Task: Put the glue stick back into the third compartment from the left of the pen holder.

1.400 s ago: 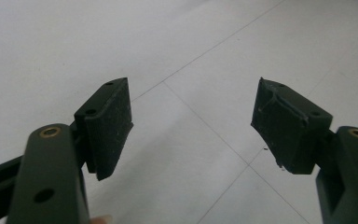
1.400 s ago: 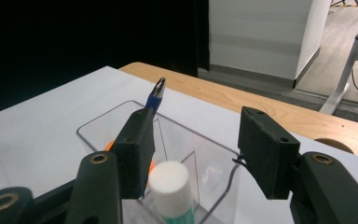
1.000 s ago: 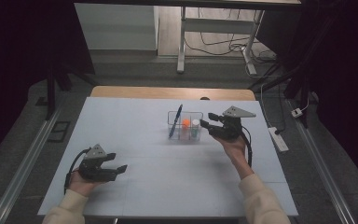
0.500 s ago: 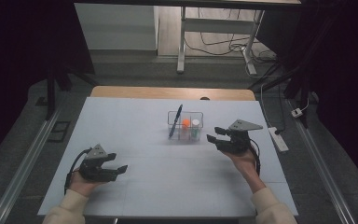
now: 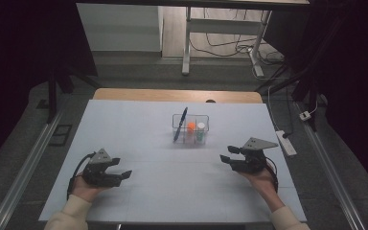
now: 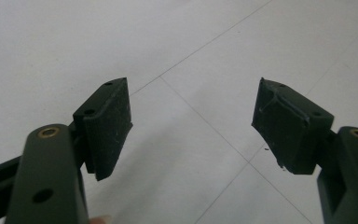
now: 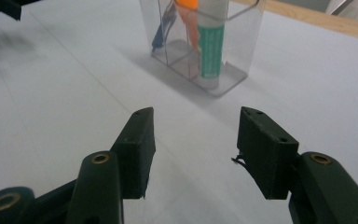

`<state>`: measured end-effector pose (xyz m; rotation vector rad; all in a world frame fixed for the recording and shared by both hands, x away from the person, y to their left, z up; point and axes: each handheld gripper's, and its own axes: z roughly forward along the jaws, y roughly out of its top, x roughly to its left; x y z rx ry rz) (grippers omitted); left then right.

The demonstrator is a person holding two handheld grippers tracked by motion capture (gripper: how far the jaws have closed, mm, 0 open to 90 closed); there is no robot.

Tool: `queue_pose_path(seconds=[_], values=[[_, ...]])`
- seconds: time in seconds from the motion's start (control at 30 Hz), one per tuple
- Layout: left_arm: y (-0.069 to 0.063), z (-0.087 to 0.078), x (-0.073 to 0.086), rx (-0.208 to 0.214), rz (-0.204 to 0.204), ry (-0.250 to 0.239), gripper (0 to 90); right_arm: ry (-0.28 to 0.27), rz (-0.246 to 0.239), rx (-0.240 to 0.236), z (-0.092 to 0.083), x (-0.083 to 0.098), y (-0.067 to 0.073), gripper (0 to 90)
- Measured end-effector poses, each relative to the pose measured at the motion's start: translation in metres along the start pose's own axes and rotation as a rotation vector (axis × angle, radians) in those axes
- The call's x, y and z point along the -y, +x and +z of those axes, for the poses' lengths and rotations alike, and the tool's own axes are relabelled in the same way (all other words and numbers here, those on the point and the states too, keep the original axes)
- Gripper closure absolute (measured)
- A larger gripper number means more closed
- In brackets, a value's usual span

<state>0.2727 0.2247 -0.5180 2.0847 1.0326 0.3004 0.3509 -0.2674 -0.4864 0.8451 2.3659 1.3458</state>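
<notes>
Since the earlier pictures, the right hand-held gripper (image 5: 226,159) has pulled back from the clear box (image 5: 190,128) toward the person; the left hand-held gripper (image 5: 123,174) rests on the table (image 5: 139,120), jaws apart, holding nothing. Its own view shows bare table (image 6: 177,42). The right one's view shows spread, empty jaws and the box (image 7: 233,51) with glue stick (image 7: 210,46) ahead; a fast reach might tip that box.

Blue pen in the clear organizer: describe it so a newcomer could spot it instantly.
On the white table, look just past the middle for the clear plastic compartment organizer. The slim blue pen leans in its left end, tip sticking above the rim. Its neighbours are an orange-capped item and a white-and-green tube, both shorter.
</notes>
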Motion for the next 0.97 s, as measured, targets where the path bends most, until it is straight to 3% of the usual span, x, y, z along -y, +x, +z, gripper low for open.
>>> queue_pose_path(seconds=[0.37, 0.97], values=[[-0.002, 0.002, 0.0, -0.006, 0.008, 0.015, 27.5, 0.033, -0.006, 0.001, -0.013, 0.018, -0.003, 44.8], [-0.002, 0.002, 0.0, -0.007, 0.01, 0.016, 27.4, 0.021, -0.003, -0.006, -0.014, 0.018, -0.004, 44.2]])
